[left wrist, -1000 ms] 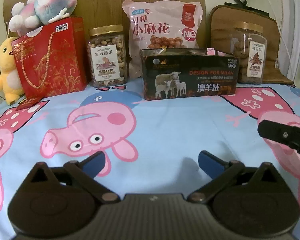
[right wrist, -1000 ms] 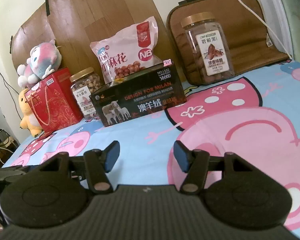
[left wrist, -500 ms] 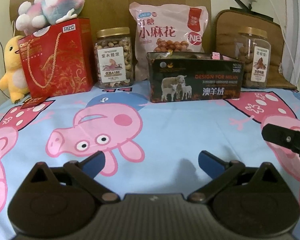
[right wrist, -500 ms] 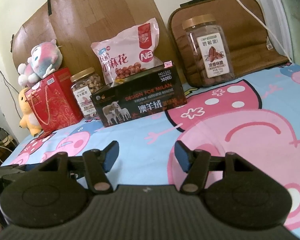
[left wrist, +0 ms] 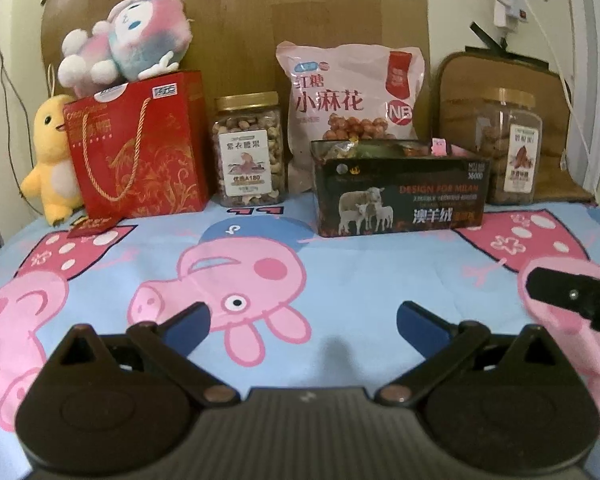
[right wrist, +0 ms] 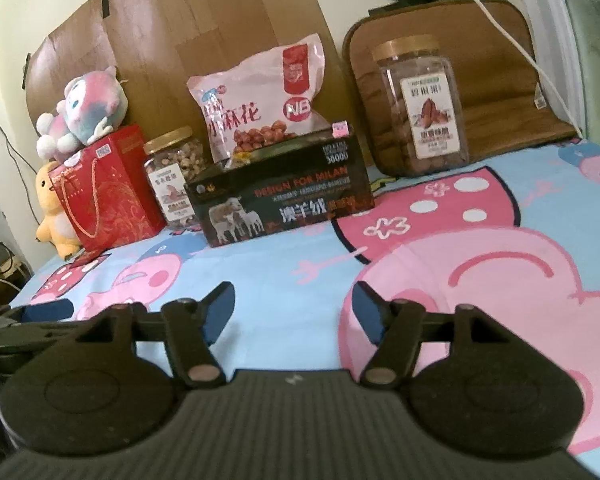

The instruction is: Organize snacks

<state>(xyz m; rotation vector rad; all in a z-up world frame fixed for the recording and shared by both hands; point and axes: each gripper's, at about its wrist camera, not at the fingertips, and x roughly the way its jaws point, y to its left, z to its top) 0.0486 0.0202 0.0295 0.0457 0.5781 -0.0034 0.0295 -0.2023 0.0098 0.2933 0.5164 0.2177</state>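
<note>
Snack box (left wrist: 400, 192) sits dead ahead of left gripper (left wrist: 302, 320), long side facing; right gripper (right wrist: 294, 308) further right (both spread, empty).

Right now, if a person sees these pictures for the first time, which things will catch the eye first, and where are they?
The pink pig cartoon bedsheet fills the foreground under both open grippers. At the back stands a row of snacks: a red gift bag on the left with a pink plush toy on top, a pink snack bag in the middle, and a dark sheep-printed box in front of it.
</note>
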